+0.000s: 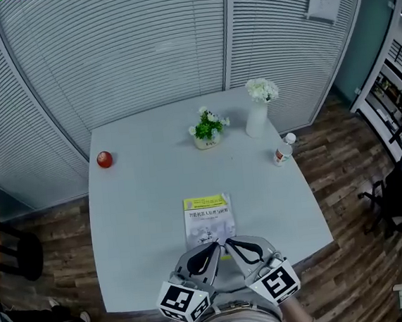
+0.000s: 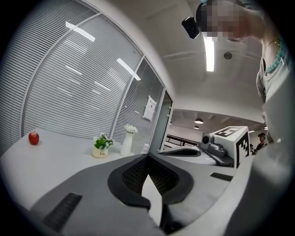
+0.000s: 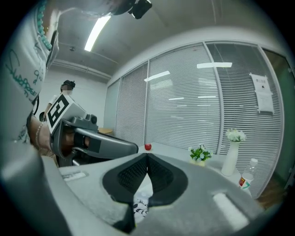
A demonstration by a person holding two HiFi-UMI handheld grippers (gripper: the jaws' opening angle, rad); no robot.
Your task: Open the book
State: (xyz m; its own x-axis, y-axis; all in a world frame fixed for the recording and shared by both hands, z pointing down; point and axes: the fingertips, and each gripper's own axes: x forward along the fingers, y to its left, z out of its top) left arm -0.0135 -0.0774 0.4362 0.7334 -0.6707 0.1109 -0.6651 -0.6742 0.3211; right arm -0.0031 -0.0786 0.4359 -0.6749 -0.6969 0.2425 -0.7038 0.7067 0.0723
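A closed book (image 1: pixel 208 216) with a yellow and white cover lies flat on the pale table (image 1: pixel 143 219), near its front edge. Both grippers hover side by side over the book's near end, pointing away from me. My left gripper (image 1: pixel 216 244) is shut, its tips meeting with nothing between them; the left gripper view (image 2: pixel 148 156) shows the same. My right gripper (image 1: pixel 229 243) is likewise shut and empty, tips touching (image 3: pixel 147 155). A patch of the book (image 3: pixel 140 203) shows through the gap behind the right gripper's pads.
A red apple (image 1: pixel 104 159) sits at the far left of the table. A small potted plant (image 1: pixel 207 129), a white vase of flowers (image 1: pixel 258 112) and a bottle (image 1: pixel 282 150) stand at the back right. A black chair (image 1: pixel 395 198) stands on the floor to the right.
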